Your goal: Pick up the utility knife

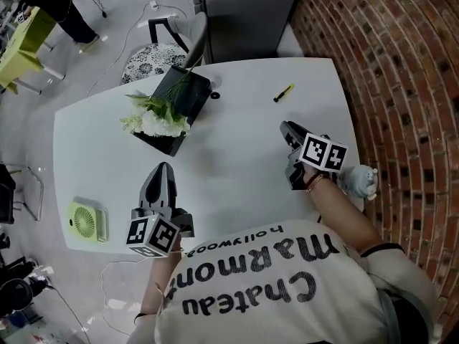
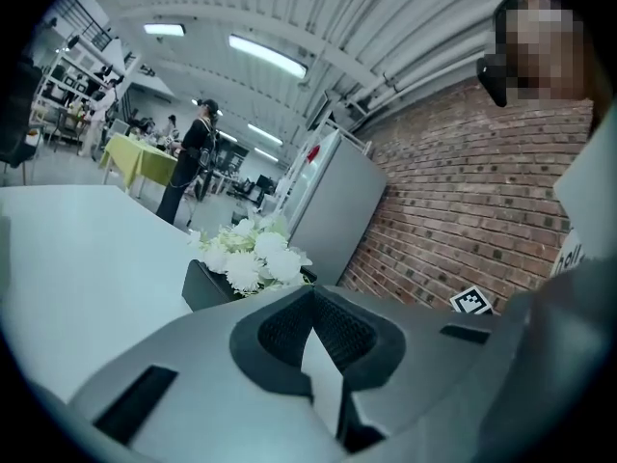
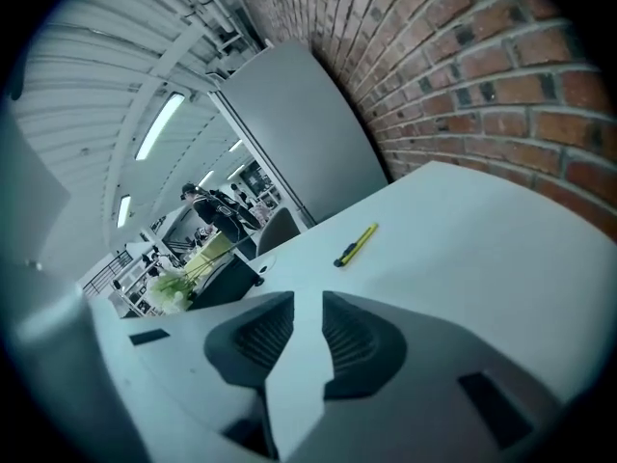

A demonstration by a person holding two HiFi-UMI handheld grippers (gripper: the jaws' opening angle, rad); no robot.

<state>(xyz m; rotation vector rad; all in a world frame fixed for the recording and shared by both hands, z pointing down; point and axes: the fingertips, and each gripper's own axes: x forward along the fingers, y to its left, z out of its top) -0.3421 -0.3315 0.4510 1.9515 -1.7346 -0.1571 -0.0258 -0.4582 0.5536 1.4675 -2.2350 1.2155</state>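
Right gripper [image 1: 287, 128] nose-down toward utility knife [image 1: 284, 92]

- Your shirt [image 1: 287, 292] carries black print, upside down in the head view: "Chateau" in the largest letters; "Marmon" in the next line, its end running out of sight at the shirt's side; "hollywood" in small letters beyond that
- The cubes on your left gripper [image 1: 163, 169] and right gripper [image 1: 287, 127] bear black-and-white square markers [image 1: 324, 153]; these are coded patterns, not letters
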